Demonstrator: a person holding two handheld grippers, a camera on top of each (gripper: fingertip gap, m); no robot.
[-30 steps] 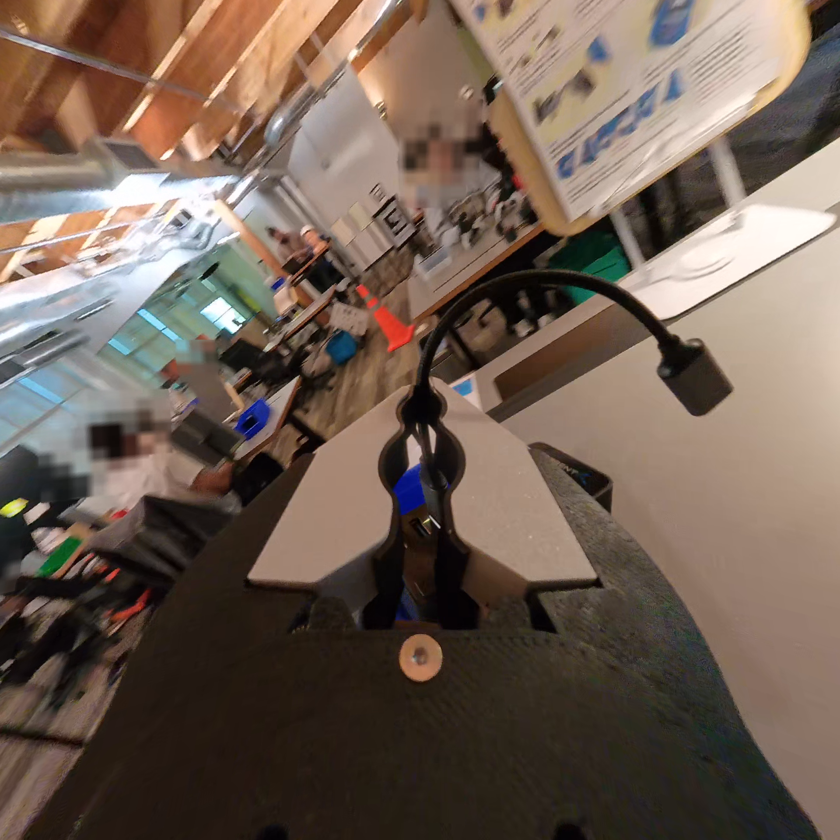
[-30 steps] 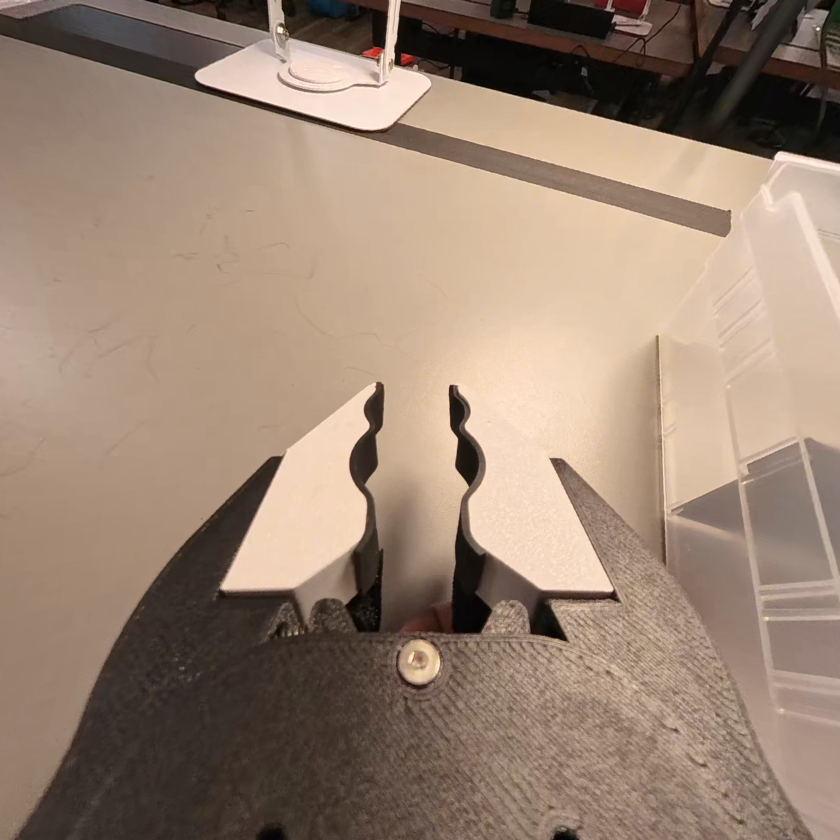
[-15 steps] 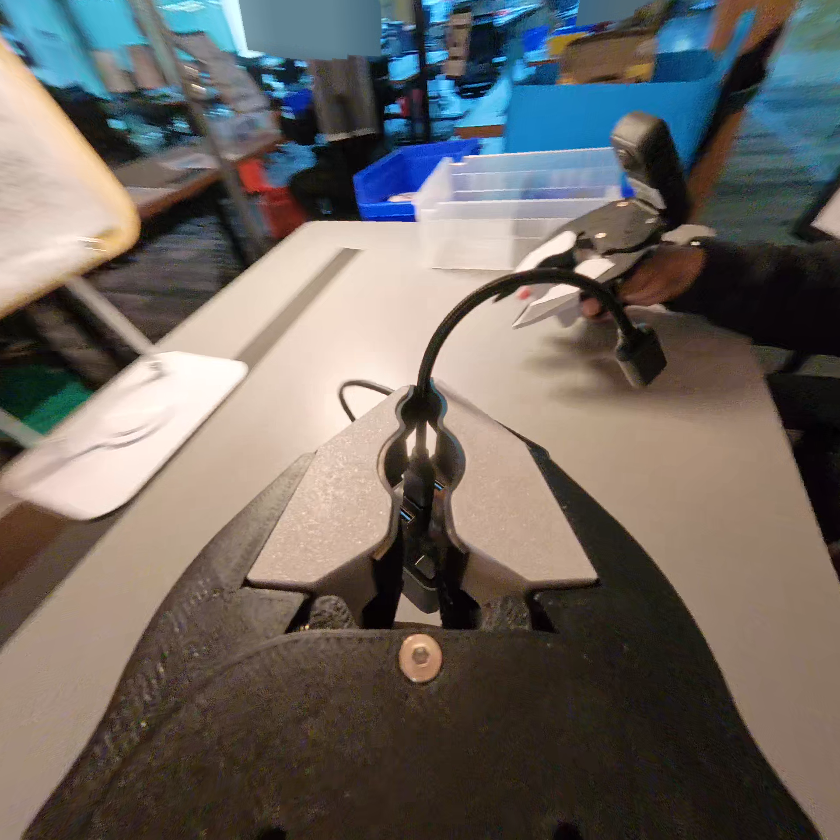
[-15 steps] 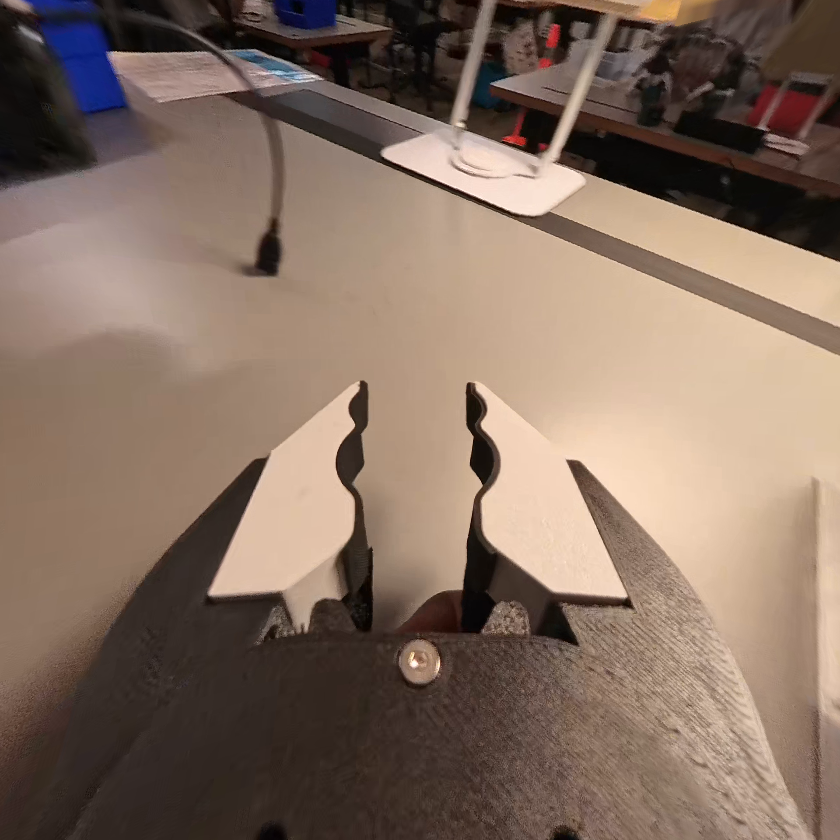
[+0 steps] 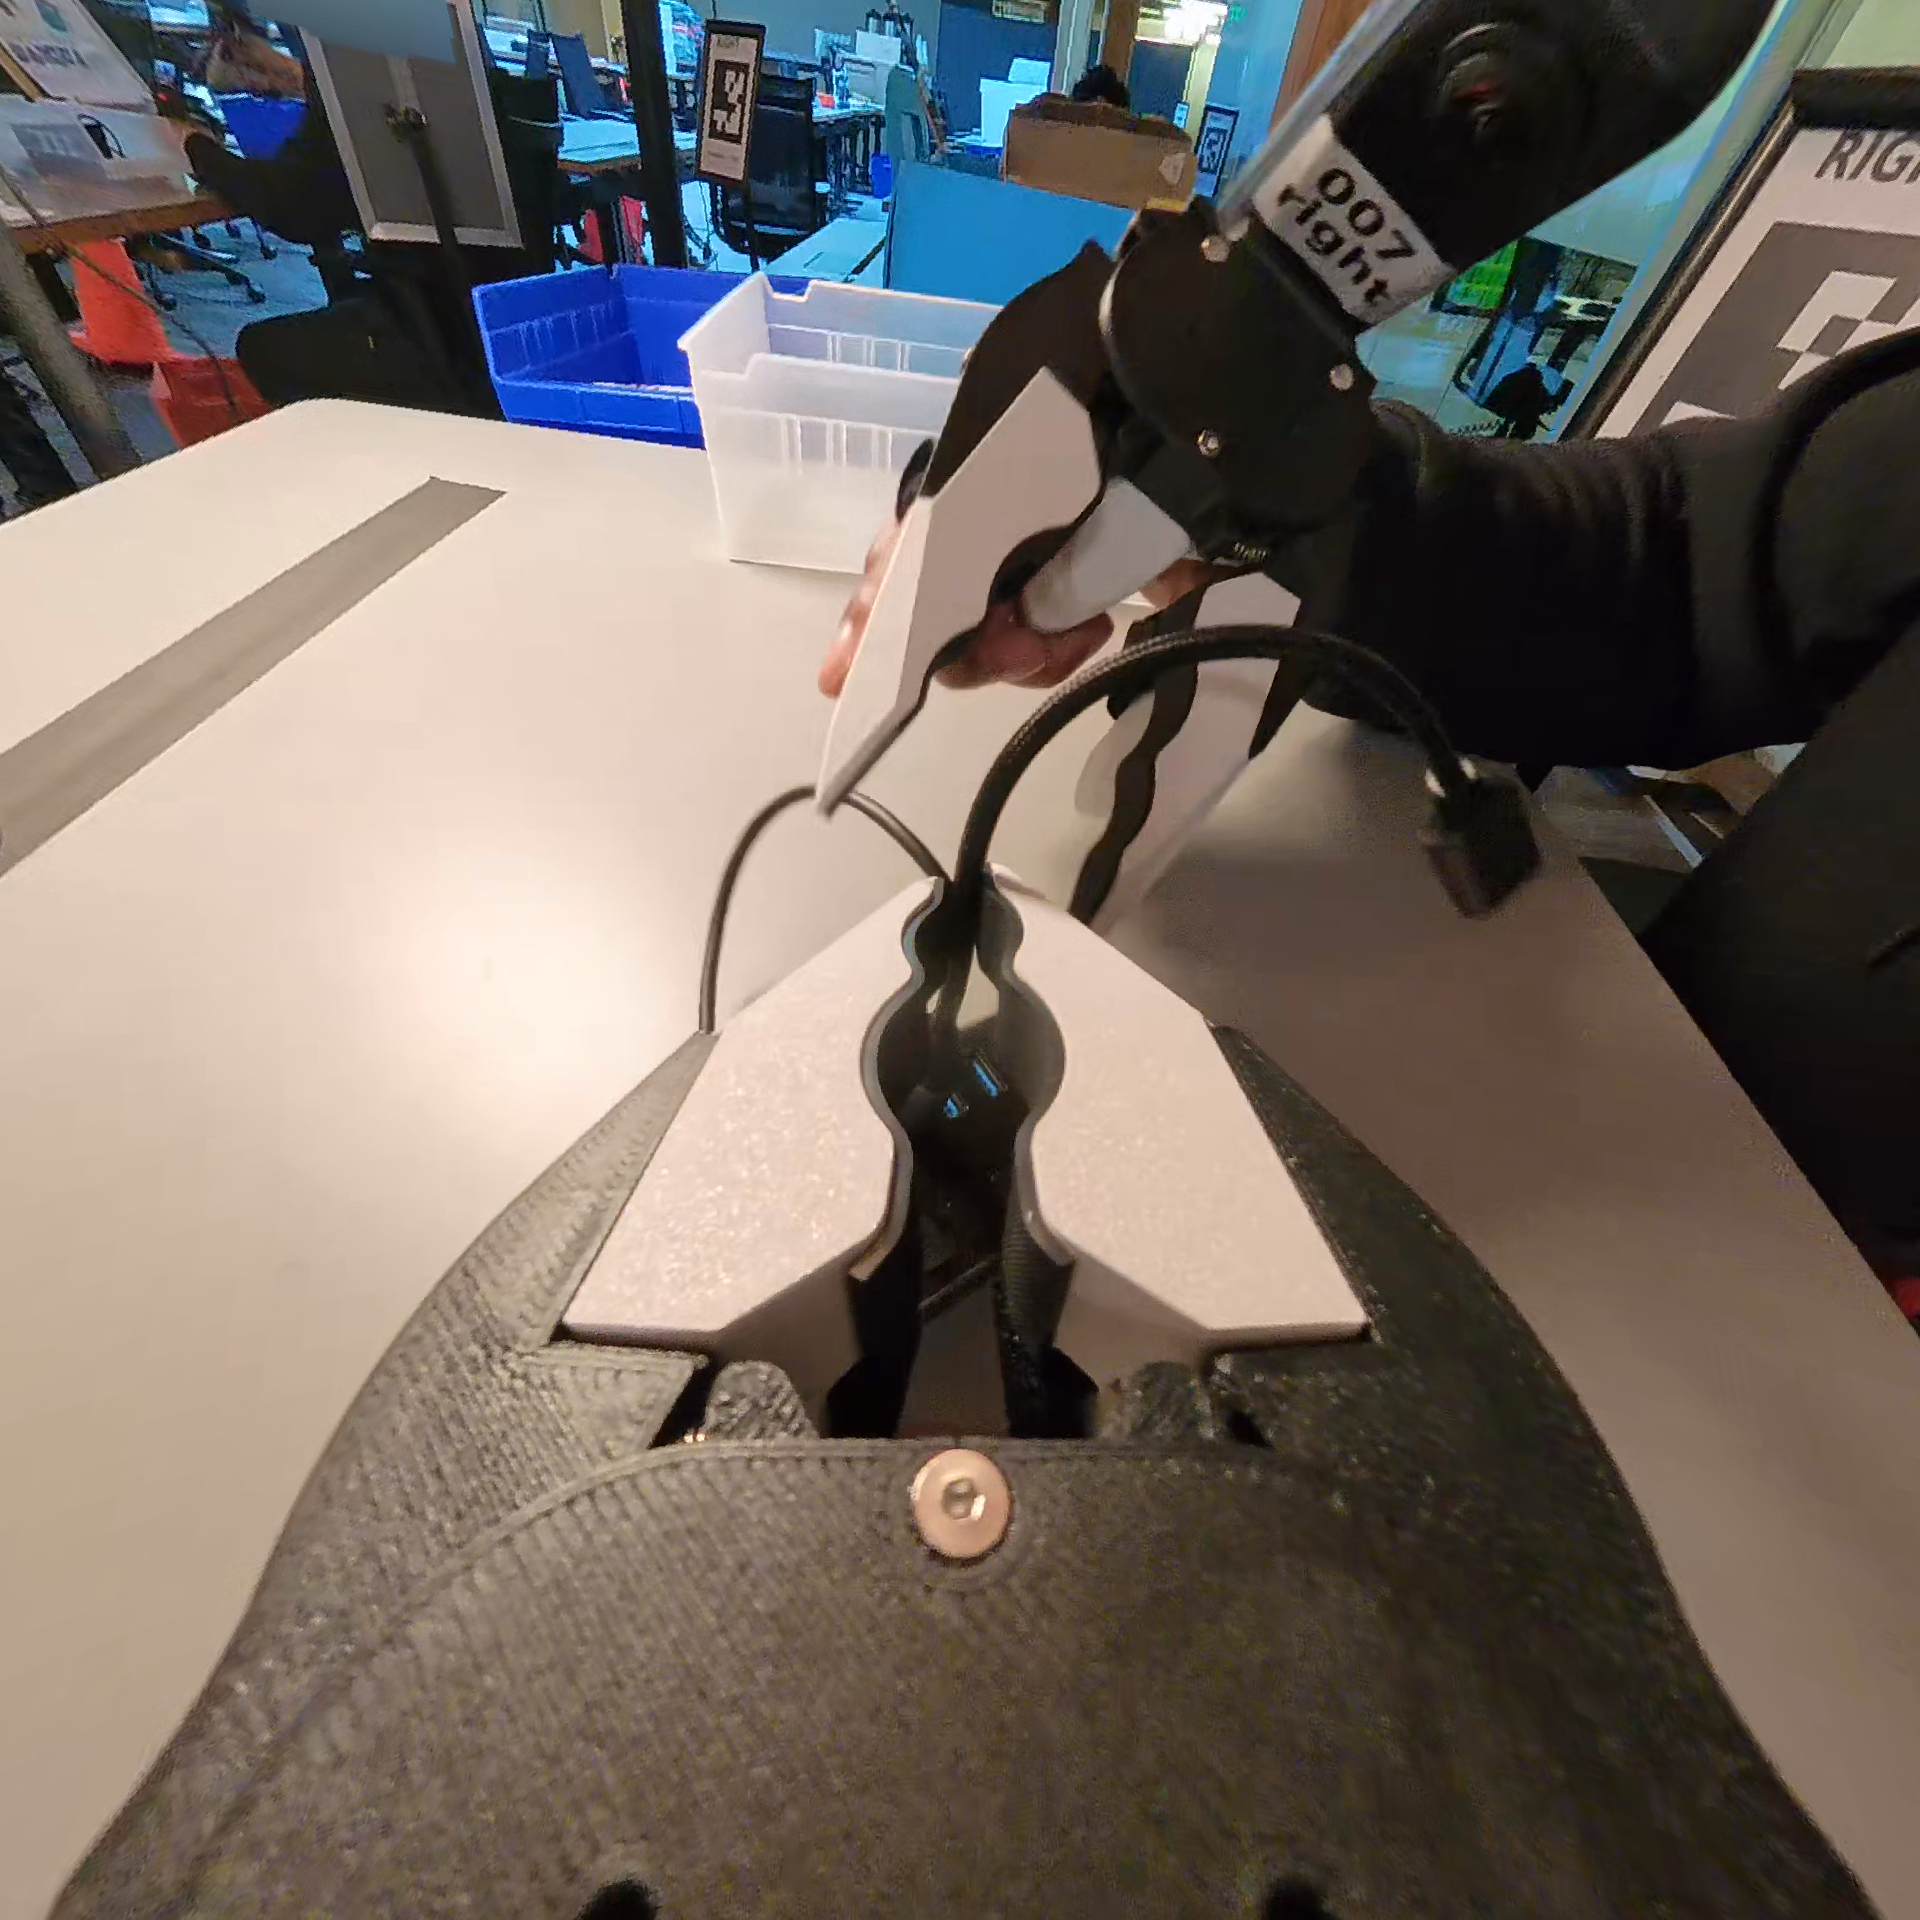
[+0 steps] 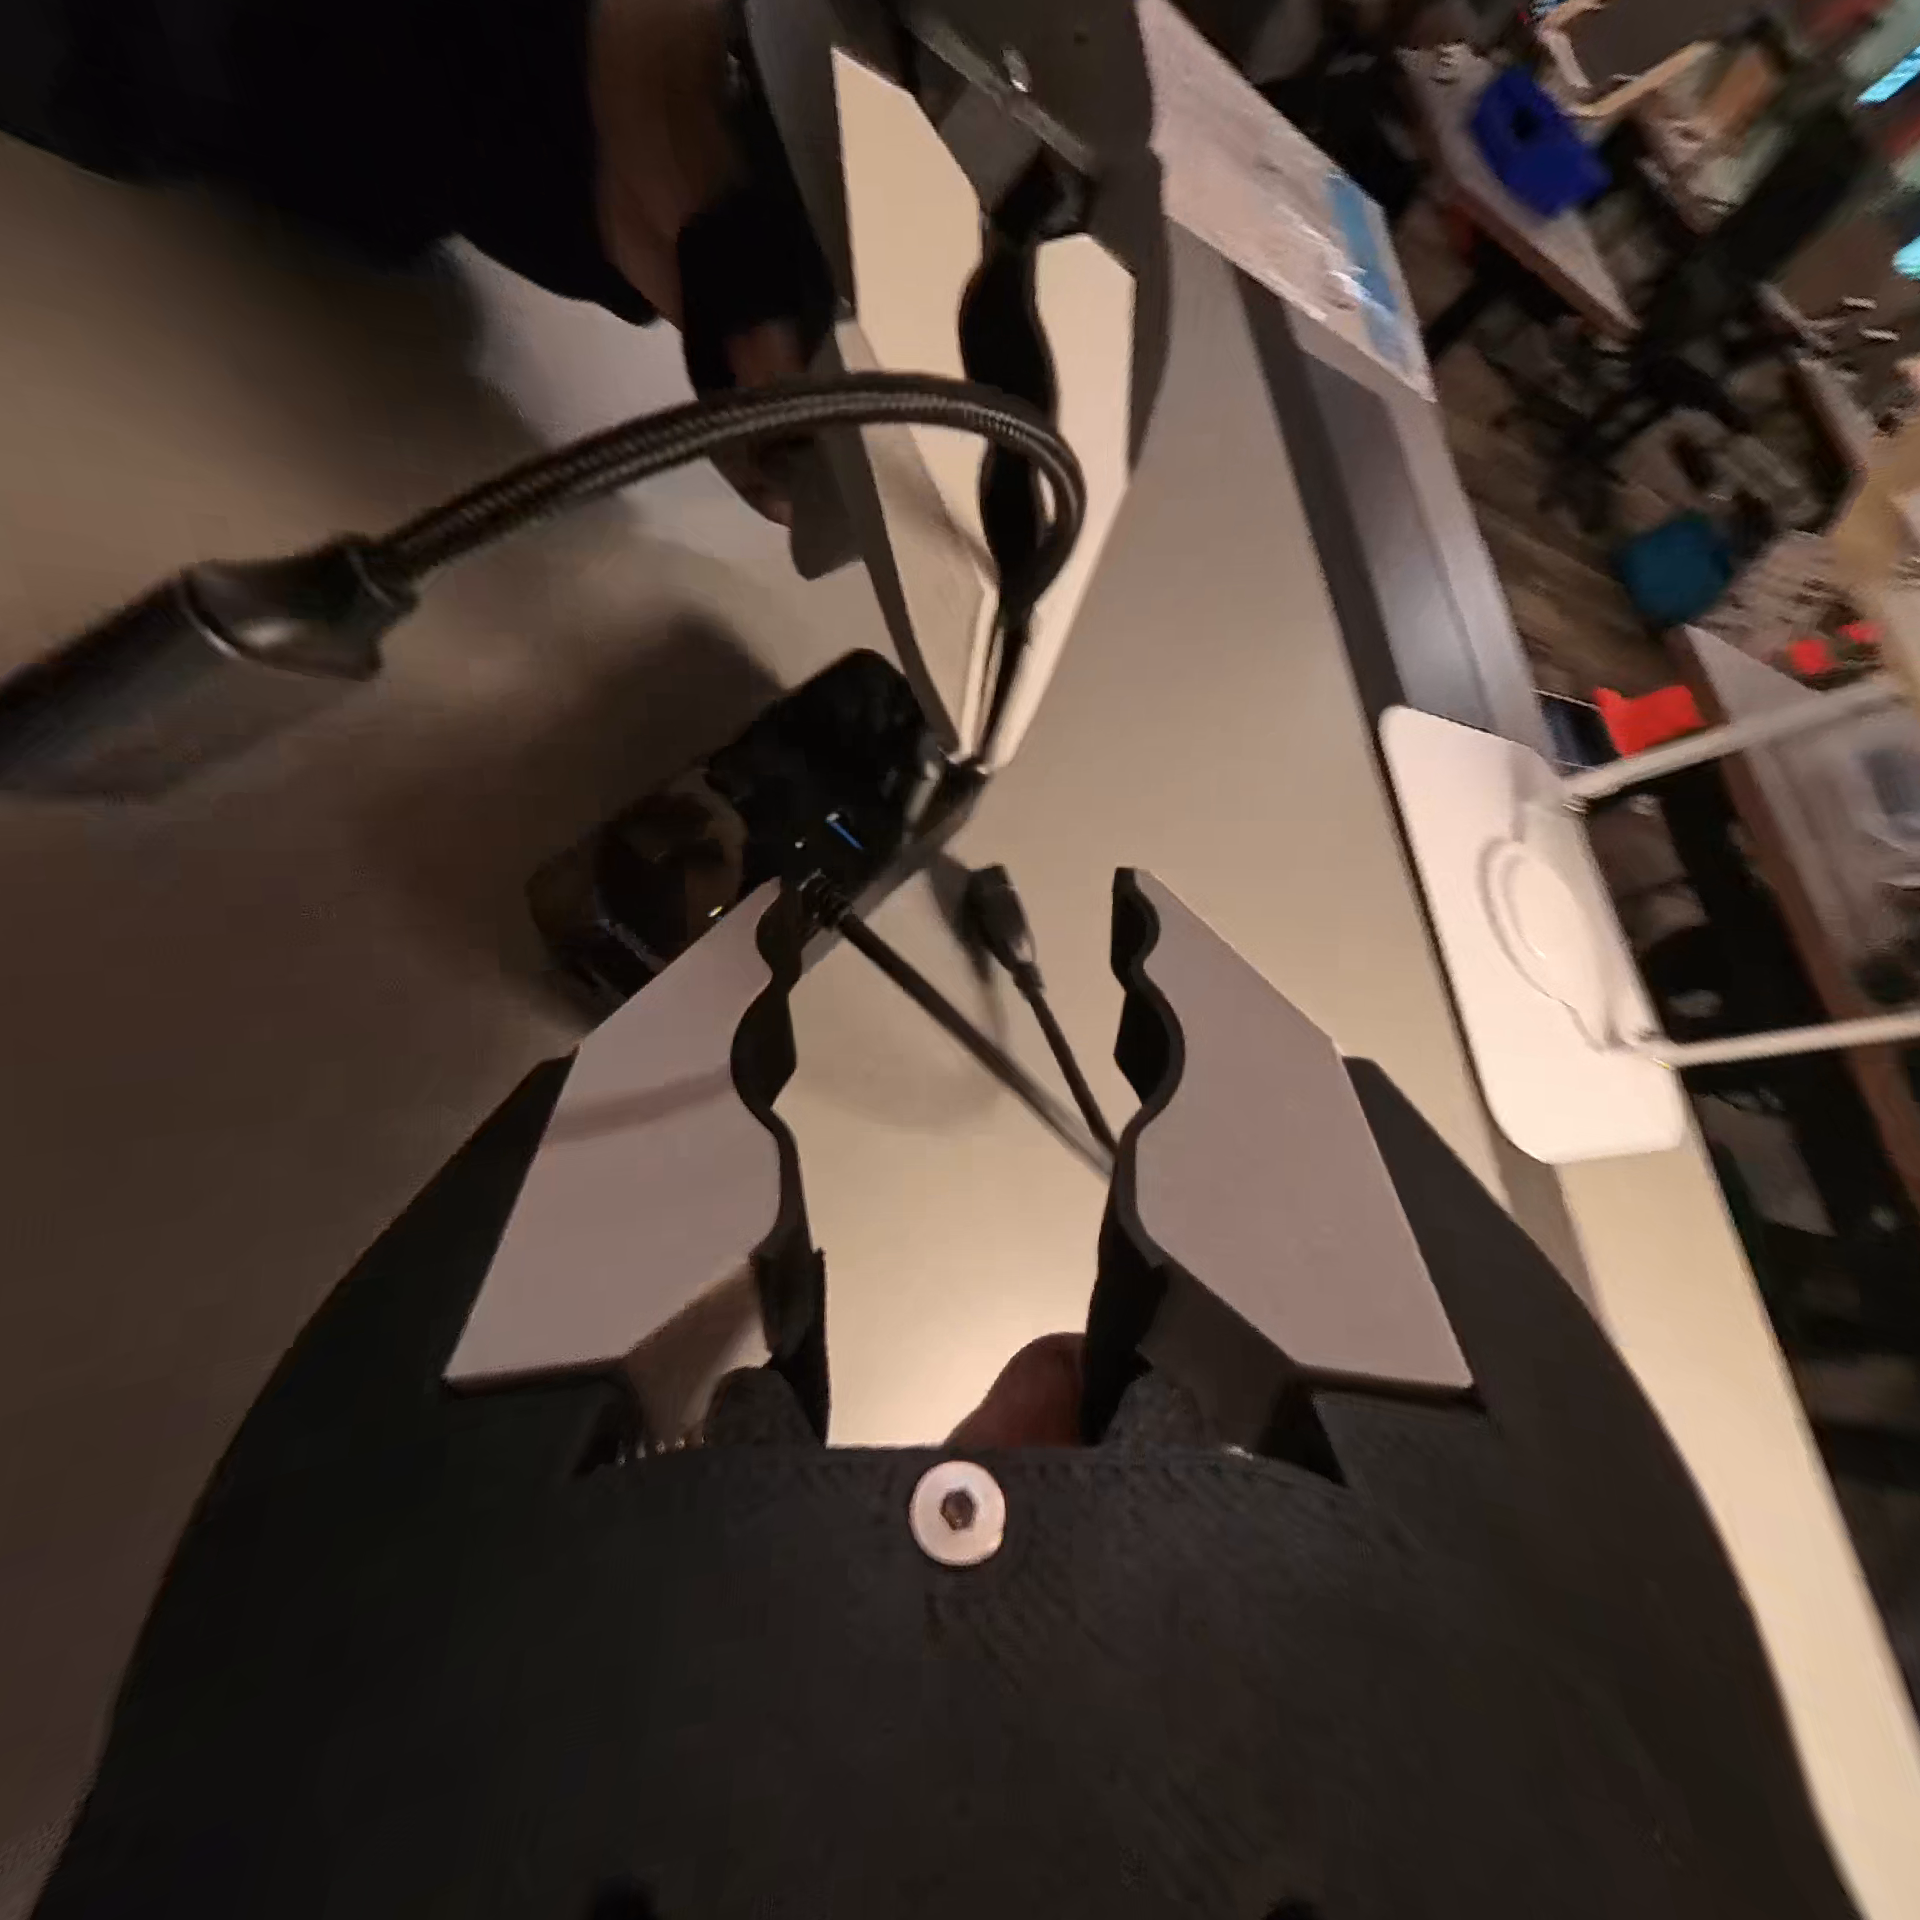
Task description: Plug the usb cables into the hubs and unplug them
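My left gripper (image 5: 966,896) is shut on a black USB hub (image 5: 961,1117) and holds it above the table. The hub's braided cable (image 5: 1122,675) arcs up and right to a free plug (image 5: 1481,847). A thin black cable (image 5: 722,914) hangs beside the hub. In the right wrist view the hub (image 6: 800,769) hangs under the left gripper (image 6: 966,753), and its plug (image 6: 208,644) sticks out left. My right gripper (image 6: 951,920) is open just below the hub. One thin cable (image 6: 914,987) enters the hub and a loose small plug (image 6: 997,914) lies beside it.
A clear plastic bin (image 5: 831,436) and a blue bin (image 5: 582,343) stand at the table's far edge. A white stand base (image 6: 1507,914) sits by the dark strip (image 5: 208,644) across the table (image 5: 364,831). A black-sleeved arm (image 5: 1610,582) holds the right gripper. My left and right fingertips are right by each other.
The left gripper has swung from facing the room down toward the table, still holding the hub. The right gripper has moved in close to the hub and opened wider.
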